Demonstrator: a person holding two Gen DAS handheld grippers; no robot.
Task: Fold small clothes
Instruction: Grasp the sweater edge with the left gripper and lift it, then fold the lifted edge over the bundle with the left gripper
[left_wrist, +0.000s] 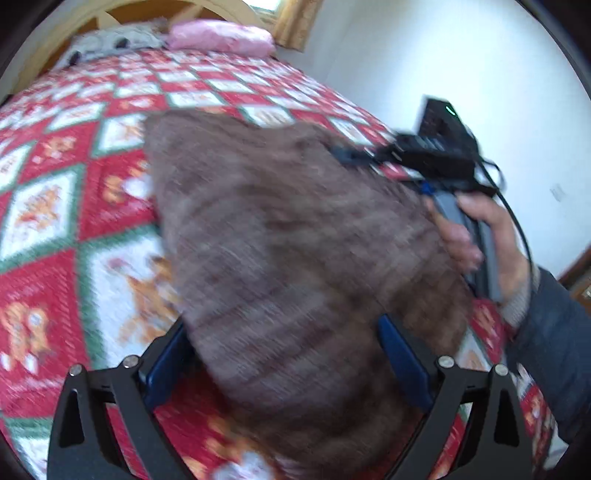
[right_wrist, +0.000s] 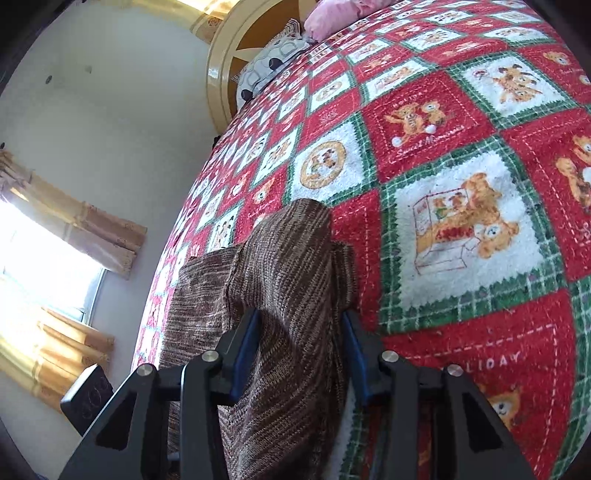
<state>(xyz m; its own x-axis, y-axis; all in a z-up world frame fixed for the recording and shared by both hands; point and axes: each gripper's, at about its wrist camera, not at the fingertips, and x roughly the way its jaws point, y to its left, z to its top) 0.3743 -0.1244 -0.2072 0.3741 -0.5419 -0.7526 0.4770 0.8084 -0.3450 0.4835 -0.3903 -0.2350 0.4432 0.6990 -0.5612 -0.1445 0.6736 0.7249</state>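
A brown striped knit garment (left_wrist: 288, 229) lies bunched on the bed and fills the middle of the left wrist view, which is blurred. My left gripper (left_wrist: 282, 325) stands wide open, and the cloth drapes over the gap and hides both fingertips. In the right wrist view a raised fold of the garment (right_wrist: 291, 266) fills the space between the fingers of my right gripper (right_wrist: 301, 317), whose blue pads press on it from both sides. The left wrist view also shows the right gripper (left_wrist: 345, 155) at the garment's far right corner, held by a hand (left_wrist: 491, 236).
The bed carries a red, green and white patchwork blanket (right_wrist: 461, 229) with bear pictures. A pink pillow (left_wrist: 221, 35) and a patterned pillow (right_wrist: 269, 62) lie at the headboard. A white wall (left_wrist: 461, 66), curtains (right_wrist: 88, 229) and a dark box (right_wrist: 86, 402) flank the bed.
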